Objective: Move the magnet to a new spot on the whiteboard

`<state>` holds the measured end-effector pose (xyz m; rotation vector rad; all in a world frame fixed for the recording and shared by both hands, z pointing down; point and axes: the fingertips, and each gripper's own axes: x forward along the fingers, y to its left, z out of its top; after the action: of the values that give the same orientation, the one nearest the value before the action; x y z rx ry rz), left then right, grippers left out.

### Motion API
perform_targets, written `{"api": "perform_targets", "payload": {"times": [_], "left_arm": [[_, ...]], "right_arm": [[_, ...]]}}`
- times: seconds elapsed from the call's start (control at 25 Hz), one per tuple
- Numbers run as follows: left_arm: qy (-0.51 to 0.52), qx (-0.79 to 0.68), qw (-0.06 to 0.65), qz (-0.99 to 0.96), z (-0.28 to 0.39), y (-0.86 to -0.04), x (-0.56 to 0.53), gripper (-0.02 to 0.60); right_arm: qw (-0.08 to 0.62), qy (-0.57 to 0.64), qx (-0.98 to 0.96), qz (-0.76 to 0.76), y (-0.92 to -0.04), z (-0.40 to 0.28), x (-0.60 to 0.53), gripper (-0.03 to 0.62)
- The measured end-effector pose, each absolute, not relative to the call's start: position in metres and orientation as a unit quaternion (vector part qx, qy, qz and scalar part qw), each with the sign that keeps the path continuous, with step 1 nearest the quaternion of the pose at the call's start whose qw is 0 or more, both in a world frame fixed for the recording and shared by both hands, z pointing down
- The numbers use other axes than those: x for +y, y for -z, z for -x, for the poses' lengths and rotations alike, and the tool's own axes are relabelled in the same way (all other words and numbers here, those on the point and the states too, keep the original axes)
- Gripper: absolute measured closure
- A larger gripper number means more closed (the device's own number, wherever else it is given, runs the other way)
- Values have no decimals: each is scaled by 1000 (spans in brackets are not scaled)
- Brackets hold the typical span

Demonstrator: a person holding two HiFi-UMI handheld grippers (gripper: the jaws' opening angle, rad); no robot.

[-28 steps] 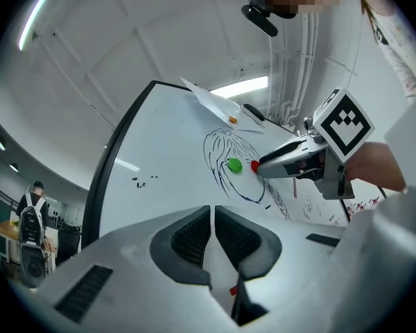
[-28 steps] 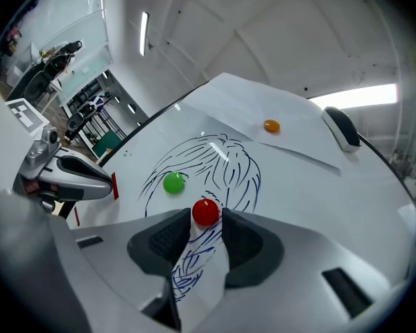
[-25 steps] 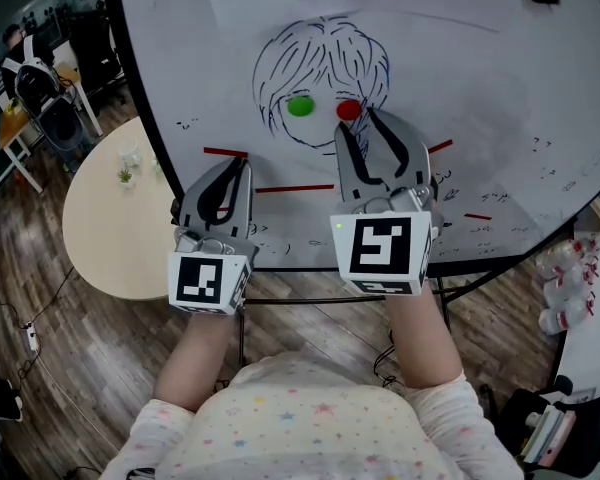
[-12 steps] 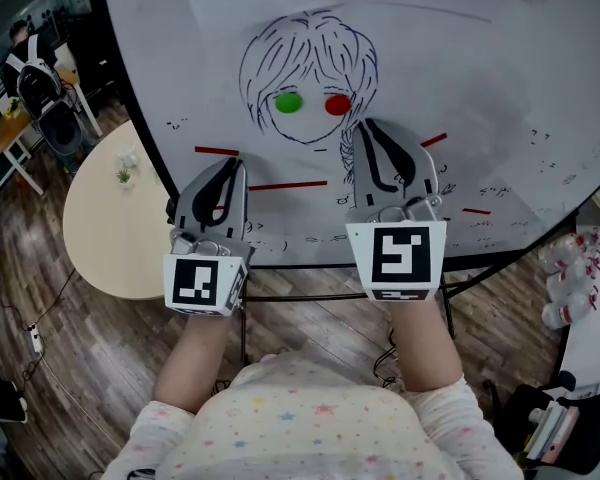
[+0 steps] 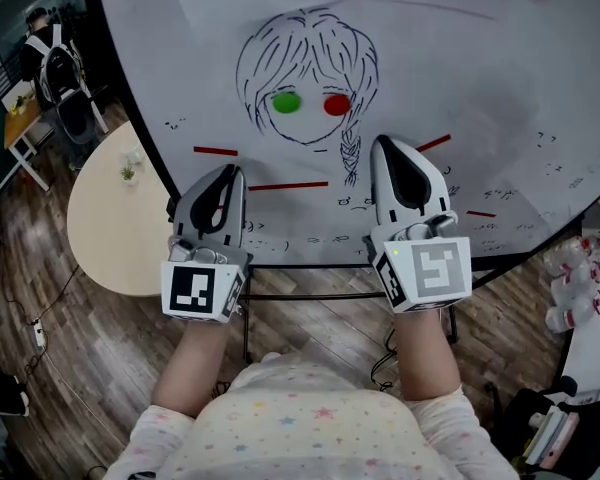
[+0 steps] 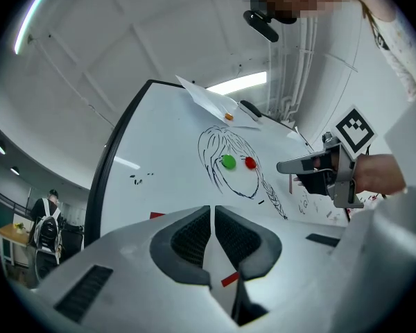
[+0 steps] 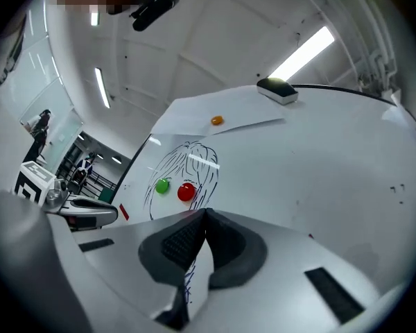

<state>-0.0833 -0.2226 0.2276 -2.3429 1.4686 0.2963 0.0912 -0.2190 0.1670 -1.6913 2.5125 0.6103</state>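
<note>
Overhead, both grippers hang low before the tilted white whiteboard (image 5: 500, 88). The round red magnet (image 5: 337, 105) sits on the drawn face, just beside a round green magnet (image 5: 285, 100) and above the right gripper (image 5: 385, 145).

The left gripper (image 5: 234, 172) view shows its jaws pressed together on nothing. The right gripper view shows the same, with the red magnet ahead.

To lift it well, I'd spread the jaws first, straddle its rim squarely, then peel rather than drag.

A small clear pot (image 5: 128, 173) on the round beige table (image 5: 110, 238) holds something green. What's in the clear bottles (image 5: 570, 288) I can't tell.
</note>
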Motion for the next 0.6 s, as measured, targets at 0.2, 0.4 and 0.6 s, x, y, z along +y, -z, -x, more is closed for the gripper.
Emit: {"api": "perform_targets", "payload": {"times": [0.2,0.4,0.6], "left_arm": [[-104,513,177,834,81,-238,-220,552],[-100,511,167,837,81,-251,-218,552],[-101,508,158,841,80,-262,-215,554]], "right_arm": [[42,-190,813,549,-181,-100,-216,594],[45,-174,815,551,-199,-106,-216,594],[47,-159,817,552,-218,-112,-215,594]]}}
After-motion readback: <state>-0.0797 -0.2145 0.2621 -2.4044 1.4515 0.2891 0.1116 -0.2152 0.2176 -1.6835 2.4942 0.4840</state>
